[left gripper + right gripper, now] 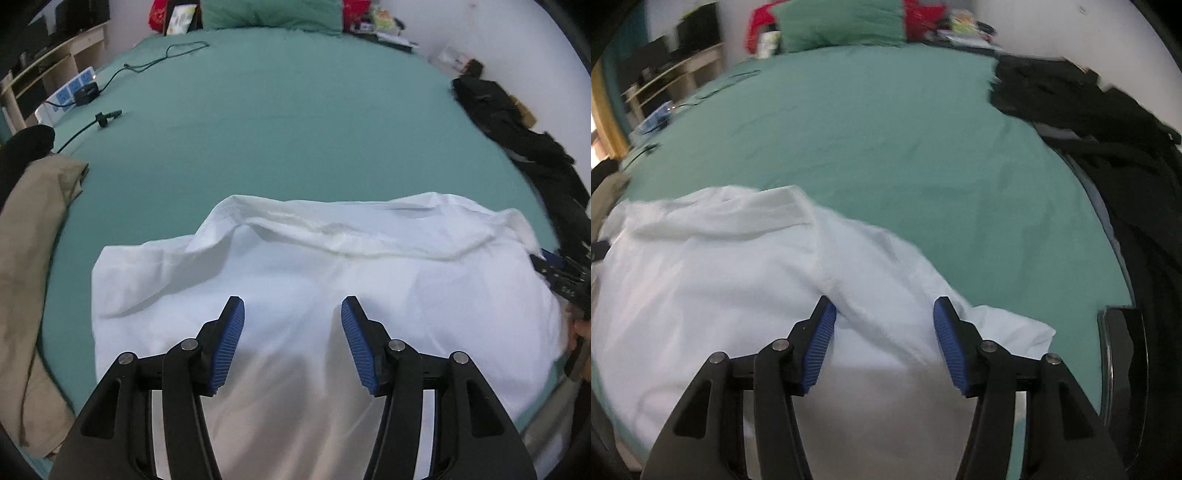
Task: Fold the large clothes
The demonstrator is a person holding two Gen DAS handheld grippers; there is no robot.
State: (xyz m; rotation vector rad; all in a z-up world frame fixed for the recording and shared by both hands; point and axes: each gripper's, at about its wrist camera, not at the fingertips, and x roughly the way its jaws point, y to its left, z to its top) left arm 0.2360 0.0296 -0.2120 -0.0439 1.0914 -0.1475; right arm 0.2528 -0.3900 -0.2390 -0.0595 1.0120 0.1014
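White shirt (295, 273) lay at the bed's (280, 122) near edge. Left gripper (292, 310) and right gripper (884, 312) hovered released, empty. Judged step: re-gripping; next, seize sleeve (1008, 332).

Shirt (325, 280) on the bed (295, 122), trousers (33, 266) left, dark clothes (517, 125) right.

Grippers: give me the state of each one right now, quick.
Left gripper: open, nothing between its pads, above the white shirt.
Right gripper: open, empty, over the shirt's sleeve.
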